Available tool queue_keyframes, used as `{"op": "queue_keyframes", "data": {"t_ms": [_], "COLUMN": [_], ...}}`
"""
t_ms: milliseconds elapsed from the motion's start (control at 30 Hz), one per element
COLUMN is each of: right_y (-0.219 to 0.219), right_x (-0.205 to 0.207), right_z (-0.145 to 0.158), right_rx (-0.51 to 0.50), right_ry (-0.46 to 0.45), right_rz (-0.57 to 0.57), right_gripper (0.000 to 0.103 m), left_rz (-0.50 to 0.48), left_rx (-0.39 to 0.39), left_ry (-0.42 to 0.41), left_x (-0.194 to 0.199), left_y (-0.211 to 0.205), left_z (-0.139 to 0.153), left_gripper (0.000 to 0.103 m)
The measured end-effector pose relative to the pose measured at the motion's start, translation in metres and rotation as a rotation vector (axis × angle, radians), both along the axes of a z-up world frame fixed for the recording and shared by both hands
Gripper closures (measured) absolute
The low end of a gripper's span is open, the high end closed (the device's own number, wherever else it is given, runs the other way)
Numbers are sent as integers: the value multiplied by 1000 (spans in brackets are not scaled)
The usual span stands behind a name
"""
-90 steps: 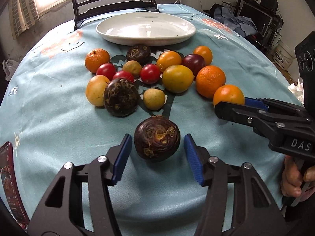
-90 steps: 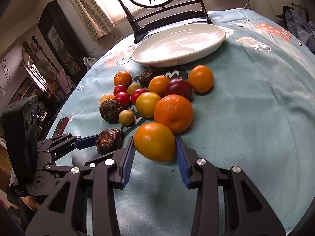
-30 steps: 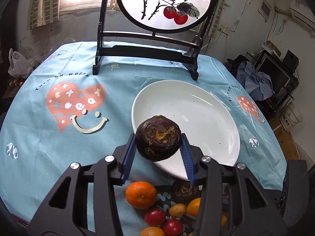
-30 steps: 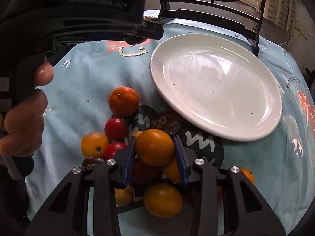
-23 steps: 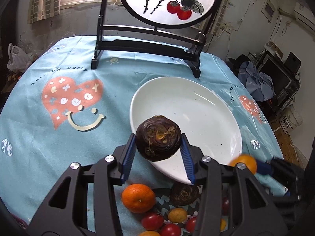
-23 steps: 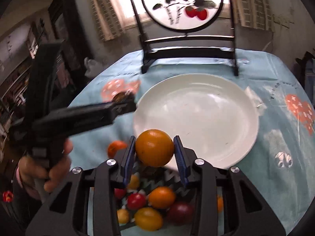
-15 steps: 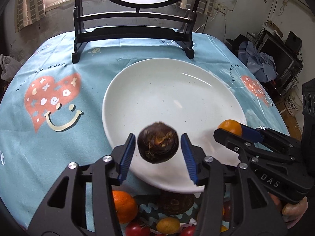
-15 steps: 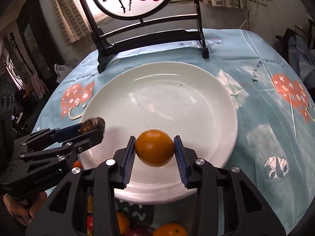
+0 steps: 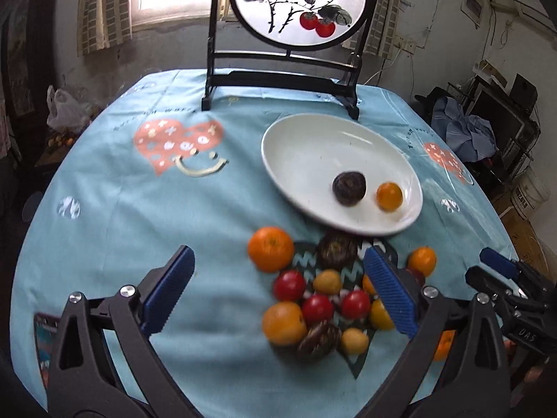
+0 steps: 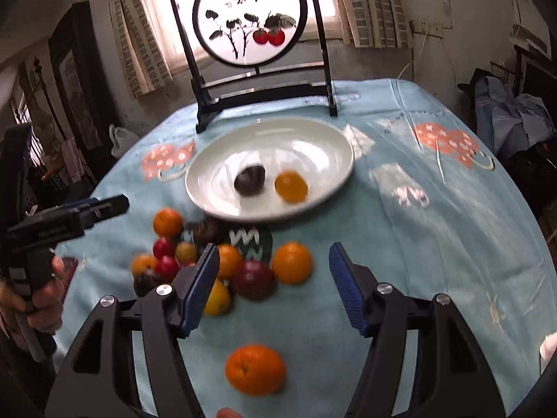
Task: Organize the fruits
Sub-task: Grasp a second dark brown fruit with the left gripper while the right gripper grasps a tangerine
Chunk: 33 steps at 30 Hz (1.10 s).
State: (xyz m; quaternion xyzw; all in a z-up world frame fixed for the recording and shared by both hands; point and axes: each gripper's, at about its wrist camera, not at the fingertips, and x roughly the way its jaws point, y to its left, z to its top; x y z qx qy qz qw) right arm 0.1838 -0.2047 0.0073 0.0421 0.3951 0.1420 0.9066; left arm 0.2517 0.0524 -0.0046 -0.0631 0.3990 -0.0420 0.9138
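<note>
A white plate (image 9: 303,146) (image 10: 323,146) lies on the blue tablecloth. On it rest a dark brown fruit (image 9: 348,188) (image 10: 250,180) and a small orange fruit (image 9: 389,196) (image 10: 291,186). My left gripper (image 9: 278,294) is open and empty, held above the fruit pile (image 9: 313,299). My right gripper (image 10: 273,289) is open and empty above the pile's right side (image 10: 254,278). A lone orange (image 10: 255,370) lies near the table's front, below the right gripper. The right gripper also shows at the left wrist view's right edge (image 9: 501,271).
A black stand with a round painted screen (image 9: 299,7) (image 10: 248,22) stands behind the plate. The pile holds oranges, red and yellow fruits and dark brown ones. A phone (image 9: 43,345) lies at the table's left front edge. Room clutter sits beyond the table on the right.
Both grippers have opened and pulled back from the plate. The dark brown fruit and the orange fruit, held before, now lie on the plate.
</note>
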Motion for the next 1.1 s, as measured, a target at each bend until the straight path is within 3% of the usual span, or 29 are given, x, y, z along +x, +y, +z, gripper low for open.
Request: {"op": "queue_keyframes", "data": {"t_ms": [133,400,467,600,700,767,833,1000,1100], "right_y": [10,24,22,21,11,7,8,6,5], "right_x": [-27,-32,-32,-34,-31,-31,-31,-31,-31], "right_z": [-30,-58,-59,-59,-60,-60,-59,-60,-60], "right_rx": [-34,-131,-98,-74,-4,17,19,30,35], "right_ry": [101,149,157,155,170,174,174,176,176], "right_rz": [87,64,83,93,84,73,74,73,73], "right_gripper": [37,38,56,57,57,57,57,57,57], "left_rz": [26,-2,-19,-52,-84,-97,-103,-134,-144], "left_rx": [-3,28,35,44,58,56,41,34,19], "left_ry": [30,75,73,48,33,47,70,108,134], "left_x": [-43,-84,-86,-84,-77,-70,-63,-52,-43], "left_y": [11,4,1,-7,-14,-18,-21,-32,-37], "left_z": [-25,-53,-54,-52,-51,-54,-58,-68,-73], "left_gripper": [3,3,3,6,22,40,46,51,61]}}
